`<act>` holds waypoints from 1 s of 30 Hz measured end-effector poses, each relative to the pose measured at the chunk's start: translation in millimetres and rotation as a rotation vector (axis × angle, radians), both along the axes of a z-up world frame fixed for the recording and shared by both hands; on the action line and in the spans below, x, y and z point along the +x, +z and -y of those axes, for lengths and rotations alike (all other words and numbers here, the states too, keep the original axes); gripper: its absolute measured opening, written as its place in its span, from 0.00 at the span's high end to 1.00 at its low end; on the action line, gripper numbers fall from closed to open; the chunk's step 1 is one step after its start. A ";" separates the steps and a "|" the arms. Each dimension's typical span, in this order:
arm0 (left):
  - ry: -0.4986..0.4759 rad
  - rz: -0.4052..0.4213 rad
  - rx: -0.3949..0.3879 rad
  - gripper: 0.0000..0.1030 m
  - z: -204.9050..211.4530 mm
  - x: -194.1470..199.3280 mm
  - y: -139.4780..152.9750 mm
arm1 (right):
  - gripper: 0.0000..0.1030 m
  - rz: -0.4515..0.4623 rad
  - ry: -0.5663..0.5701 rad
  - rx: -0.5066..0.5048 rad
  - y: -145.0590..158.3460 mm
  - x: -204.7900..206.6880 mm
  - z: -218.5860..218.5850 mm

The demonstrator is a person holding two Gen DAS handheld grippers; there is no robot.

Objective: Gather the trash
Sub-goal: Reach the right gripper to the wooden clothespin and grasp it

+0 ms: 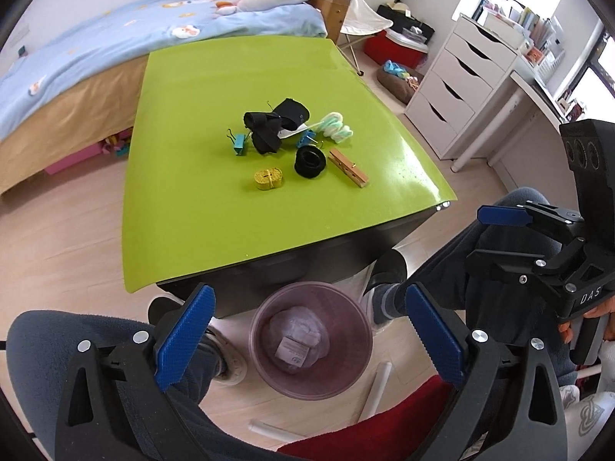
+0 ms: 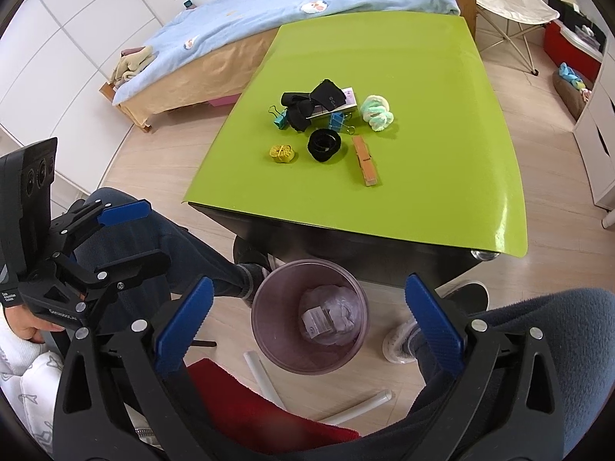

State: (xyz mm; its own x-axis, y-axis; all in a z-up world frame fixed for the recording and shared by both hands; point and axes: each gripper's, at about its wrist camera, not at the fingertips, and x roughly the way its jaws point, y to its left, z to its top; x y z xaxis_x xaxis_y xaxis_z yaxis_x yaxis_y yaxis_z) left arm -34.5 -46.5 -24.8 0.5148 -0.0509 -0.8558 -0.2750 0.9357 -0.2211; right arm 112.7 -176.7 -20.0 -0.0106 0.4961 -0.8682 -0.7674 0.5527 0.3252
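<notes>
A translucent purple trash bin (image 1: 310,340) stands on the floor in front of the green table (image 1: 192,207); it also shows in the right wrist view (image 2: 309,320). It holds crumpled plastic and a small label. On the table lie black cloth pieces (image 1: 275,125), two blue binder clips (image 1: 239,142), a black ring (image 1: 309,161), a yellow bundle (image 1: 269,178), a wooden clothespin (image 1: 348,167) and a pale green scrunchie (image 1: 338,126). My left gripper (image 1: 307,334) is open and empty above the bin. My right gripper (image 2: 307,322) is open and empty above the bin too.
A bed (image 1: 96,57) with a blue cover runs along the table's far left. White drawers (image 1: 457,77) and a desk stand to the right. White tubes (image 2: 261,376) lie on the floor by the bin. The person's legs and a red cushion (image 2: 250,411) sit close below.
</notes>
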 end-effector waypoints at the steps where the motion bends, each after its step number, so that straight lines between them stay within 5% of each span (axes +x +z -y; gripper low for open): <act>1: 0.001 0.002 -0.003 0.07 -0.8 0.5 0.4 | 0.05 -0.003 0.004 0.000 -0.2 1.4 -1.5; 12: 0.017 0.041 0.019 0.07 -17.6 17.0 7.1 | 0.05 0.049 0.025 -0.045 -0.7 45.0 -41.8; 28: 0.033 0.028 0.022 0.07 -26.9 23.0 1.8 | 0.05 0.049 0.107 -0.236 -64.2 91.4 -103.9; 30: 0.036 0.025 0.019 0.07 -28.2 22.6 0.4 | 0.16 0.048 0.123 -0.247 -69.3 92.0 -107.9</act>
State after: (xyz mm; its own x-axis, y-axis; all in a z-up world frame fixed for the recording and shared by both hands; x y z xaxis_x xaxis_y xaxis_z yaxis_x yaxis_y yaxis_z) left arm -11.9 -18.3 -24.4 0.5375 -0.0153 -0.8431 -0.3036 0.9293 -0.2104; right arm 204.7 -68.8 -89.3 -0.0132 0.2671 -0.9636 -0.8449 0.5124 0.1536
